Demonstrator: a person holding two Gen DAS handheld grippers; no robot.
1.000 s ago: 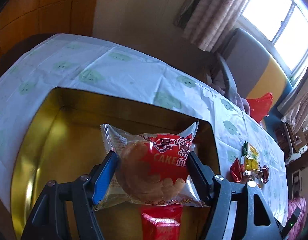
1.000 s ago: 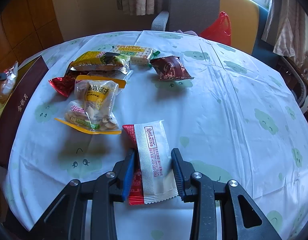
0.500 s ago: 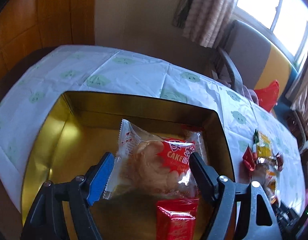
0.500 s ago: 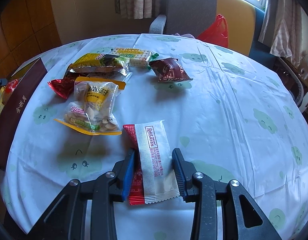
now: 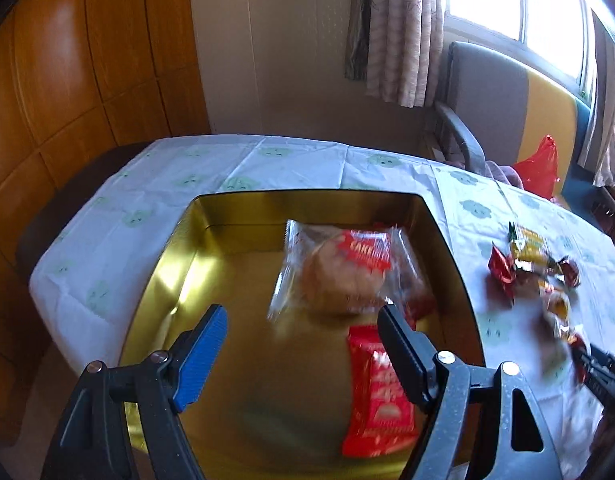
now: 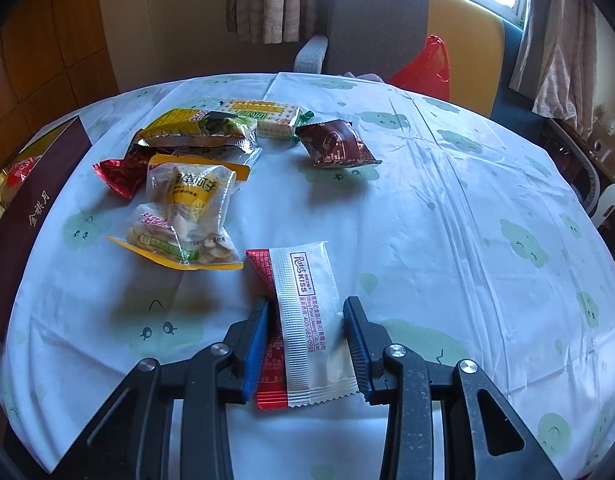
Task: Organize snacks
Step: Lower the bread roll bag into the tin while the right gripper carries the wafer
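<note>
Left gripper point(image 5: 303, 334): jaws spread wide, nothing between pads, hovering over gold tin point(image 5: 163, 280). Red packet point(image 5: 377, 388) on tin floor, cake packet point(image 5: 343, 272) beyond, blurred. Right gripper point(image 6: 305, 336): clenched on red-and-white wafer packet point(image 6: 307, 320) above tablecloth point(image 6: 447, 220). Farther: seed bag point(image 6: 187, 216), brown packet point(image 6: 335, 148), cracker pack point(image 6: 267, 118).

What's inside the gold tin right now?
The tin holds a cake packet and a red packet. Another red wrapper peeks from under the cake; the rest is hidden.
</note>
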